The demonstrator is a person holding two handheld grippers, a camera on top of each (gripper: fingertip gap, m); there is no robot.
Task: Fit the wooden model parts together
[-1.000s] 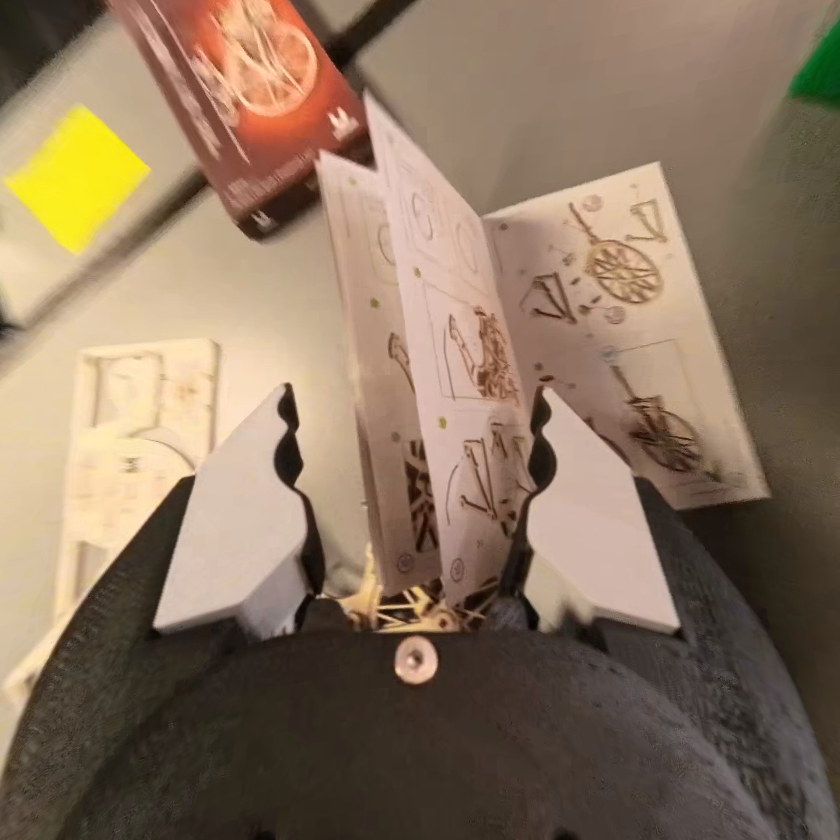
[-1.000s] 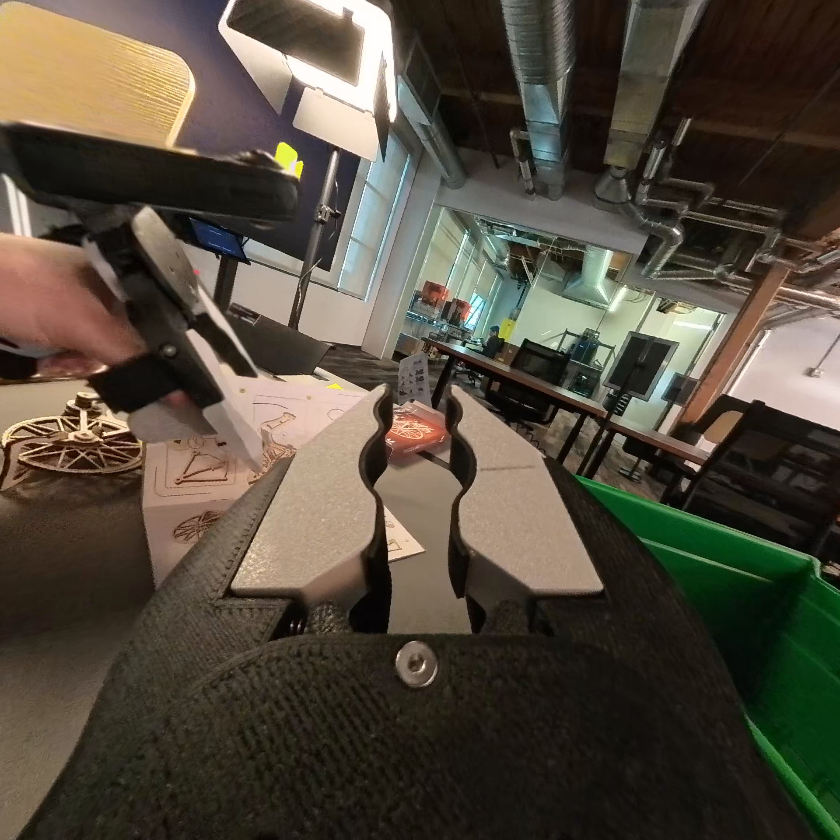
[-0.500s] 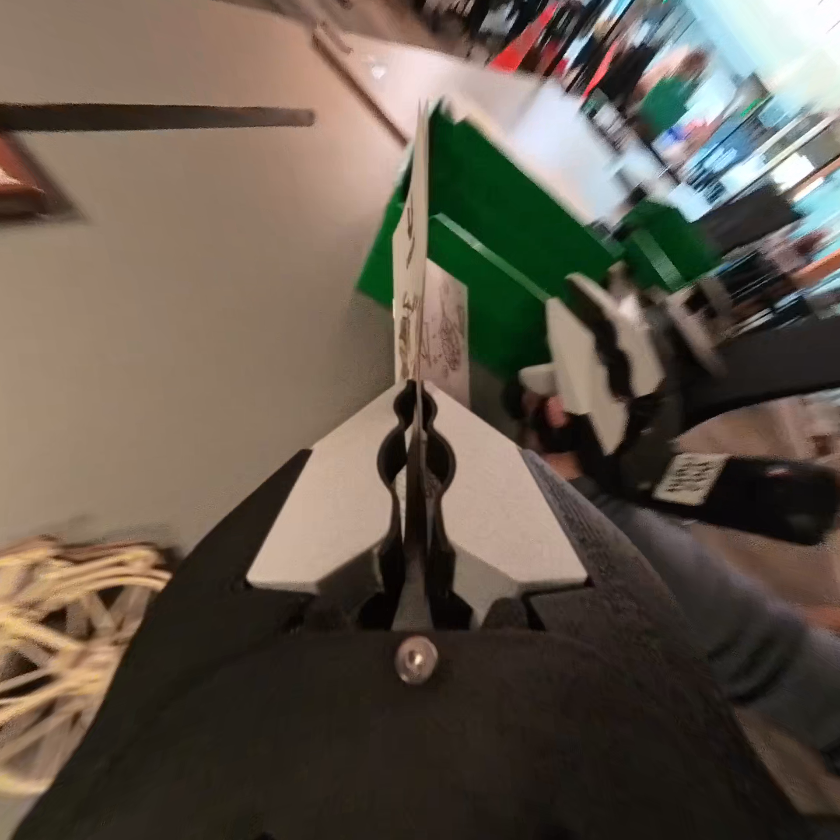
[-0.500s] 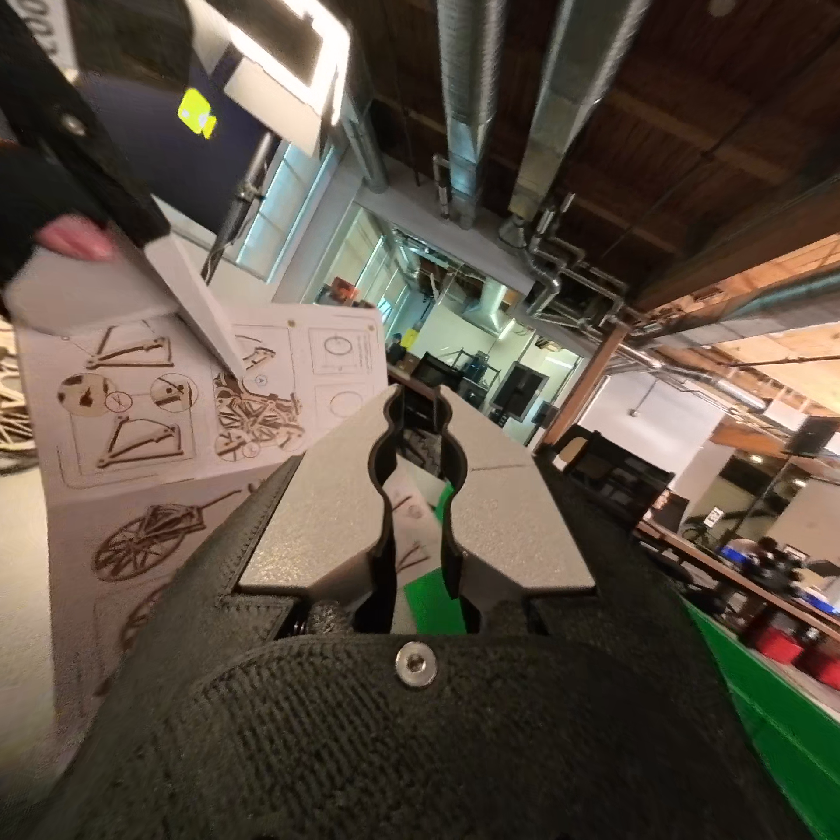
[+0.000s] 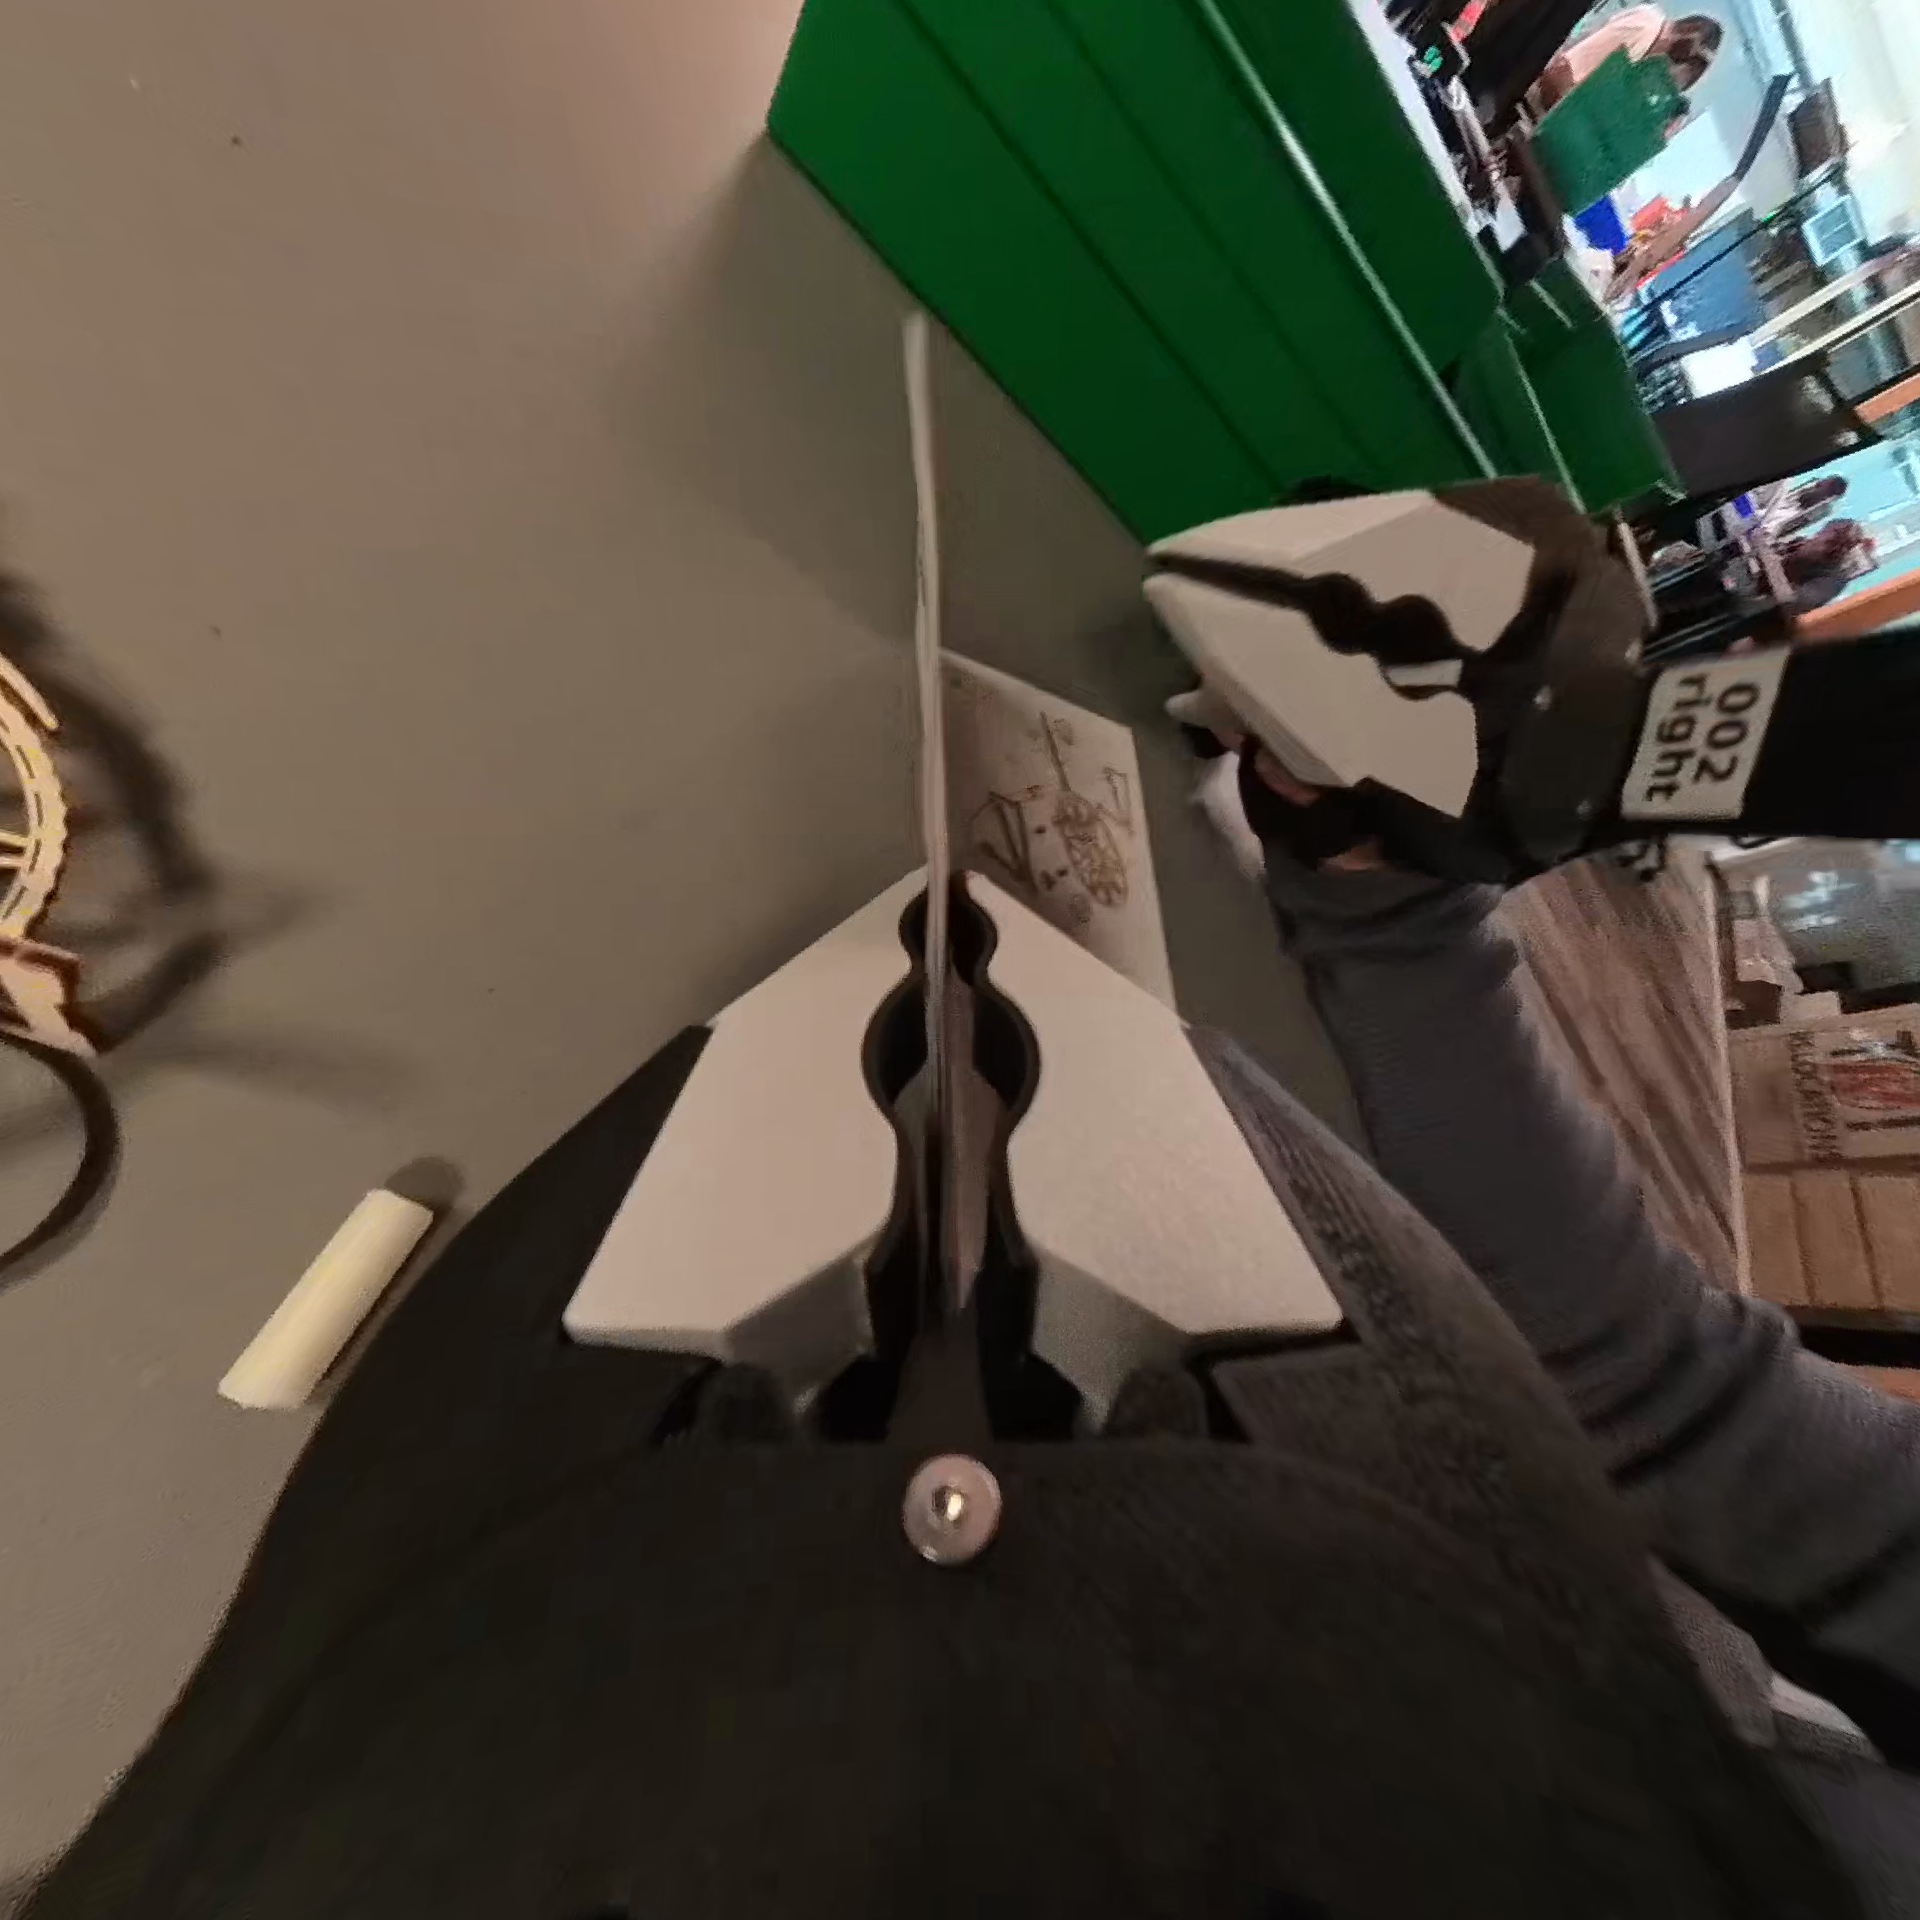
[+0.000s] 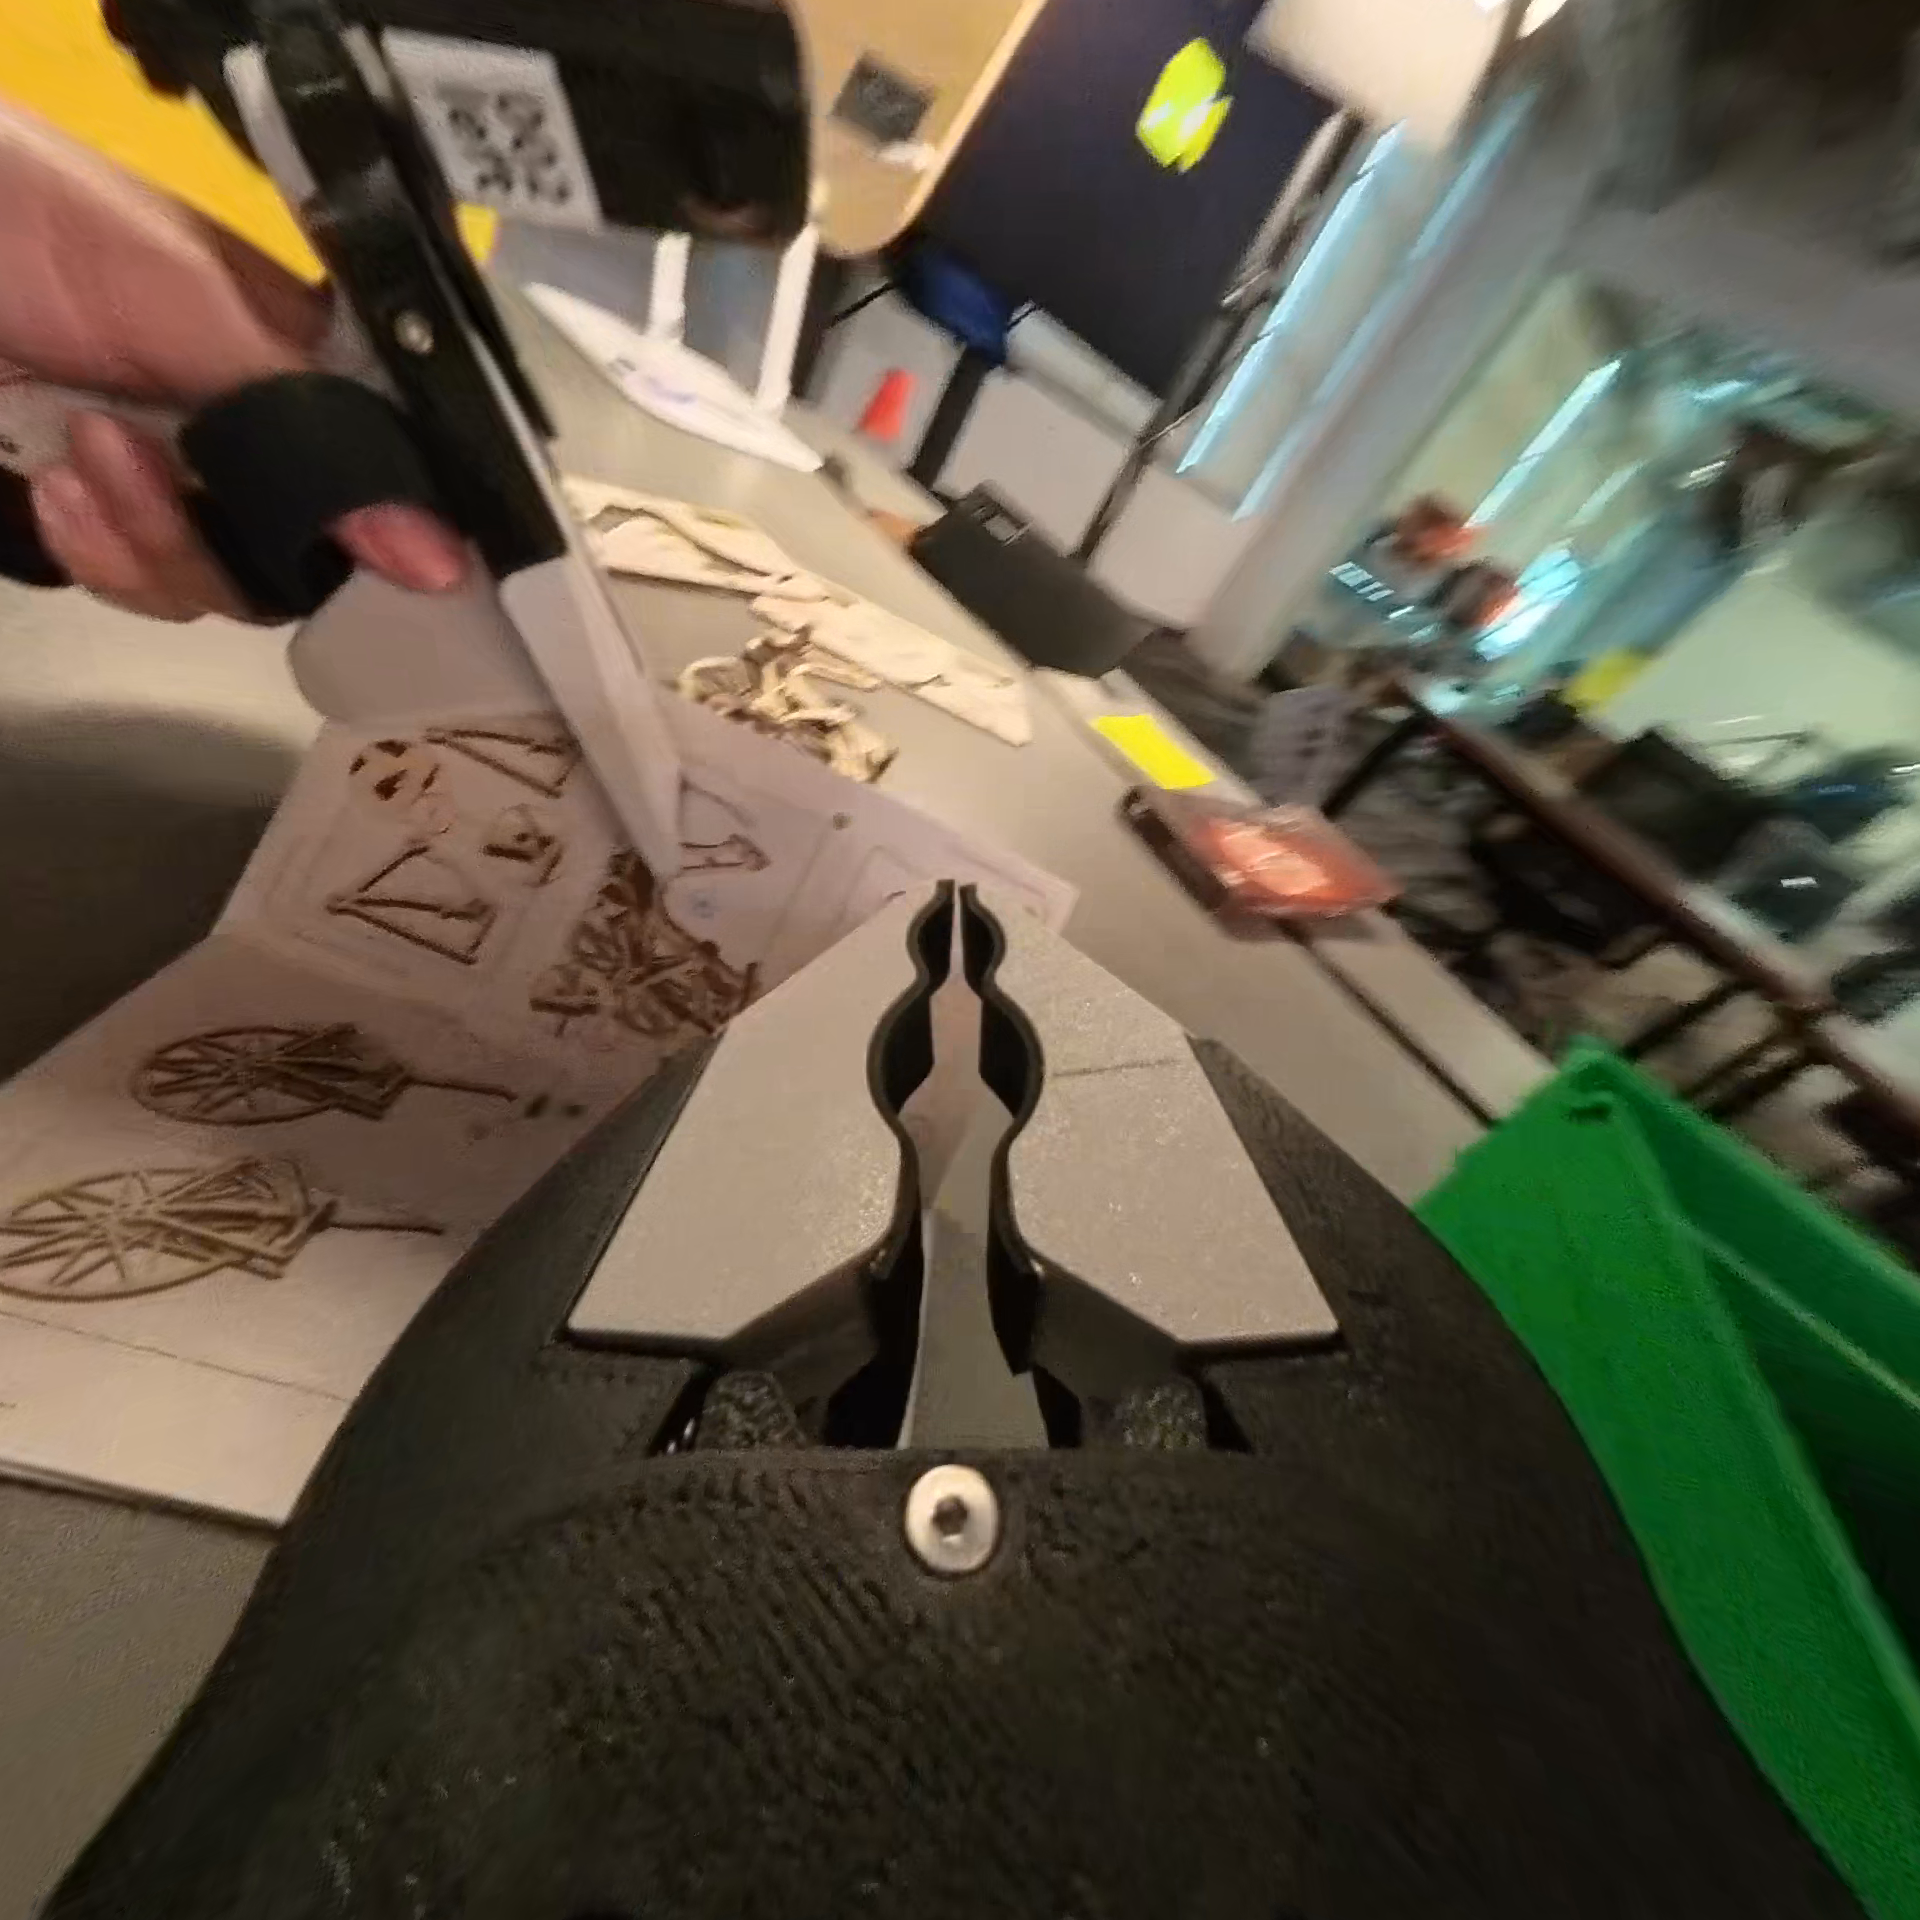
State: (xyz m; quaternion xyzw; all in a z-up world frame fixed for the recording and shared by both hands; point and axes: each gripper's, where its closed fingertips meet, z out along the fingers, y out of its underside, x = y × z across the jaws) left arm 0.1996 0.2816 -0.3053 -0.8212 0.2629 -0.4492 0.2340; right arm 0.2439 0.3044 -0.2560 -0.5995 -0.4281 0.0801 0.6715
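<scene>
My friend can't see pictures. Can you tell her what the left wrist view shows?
The left gripper pinches an instruction booklet edge-on between its fingers. Beyond it are the shut right gripper, a green bin, and a small pale stick on the grey table.

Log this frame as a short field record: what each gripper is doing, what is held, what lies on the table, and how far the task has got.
left gripper: shut on instruction booklet, clamping a page edge-on
right gripper: shut, nothing visibly held, beside the booklet
table: grey; booklet's lower pages rest open on it
wooden parts: partly built wheel at left edge, blurred; more pieces farther back
other items: small pale stick, green bin, red box
task progress: no wooden part in either gripper
</scene>
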